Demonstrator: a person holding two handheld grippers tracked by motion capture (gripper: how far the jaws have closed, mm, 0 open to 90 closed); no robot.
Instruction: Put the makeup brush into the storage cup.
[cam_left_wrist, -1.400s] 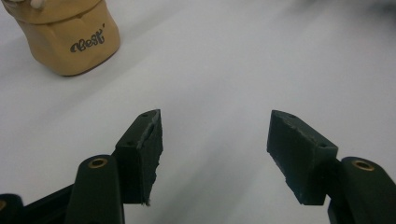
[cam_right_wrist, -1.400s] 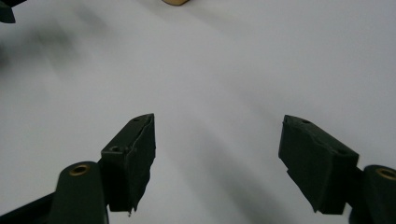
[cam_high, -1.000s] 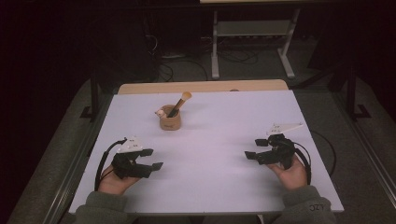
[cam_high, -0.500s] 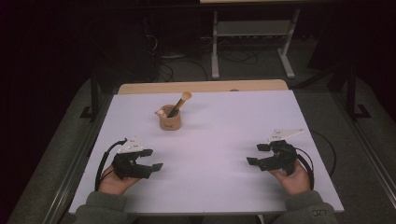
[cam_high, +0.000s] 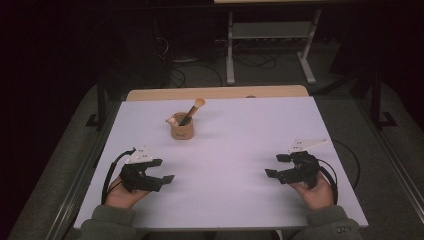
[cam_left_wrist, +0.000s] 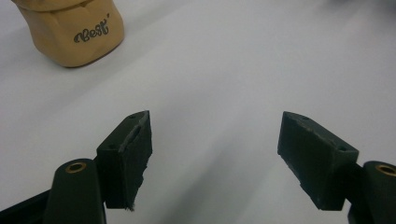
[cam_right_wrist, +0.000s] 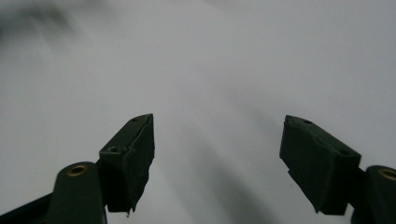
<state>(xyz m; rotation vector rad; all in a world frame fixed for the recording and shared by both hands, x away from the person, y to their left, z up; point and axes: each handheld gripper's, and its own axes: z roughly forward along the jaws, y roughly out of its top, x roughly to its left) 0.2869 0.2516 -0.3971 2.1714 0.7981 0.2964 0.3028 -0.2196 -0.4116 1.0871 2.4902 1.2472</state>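
Left gripper (cam_high: 159, 171) resting near left of white table (cam_high: 240, 150), spread, nothing between pads; jaws just been opening. Right gripper (cam_high: 276, 165) near right, likewise spread wide and empty, over bare surface. Tan cup (cam_high: 182, 128) upright at far left-centre, well apart from both; brush (cam_high: 192, 111) standing in it, bristle head up, leaning right. Cup seen from left gripper view (cam_left_wrist: 70, 30), ahead-left. Judged: either not begun or already finished; no grasp in hand.

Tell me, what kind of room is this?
Probably a lab or workshop for recordings: a white table with one small cup holding a brush, and metal stands and cables on the dark floor behind.
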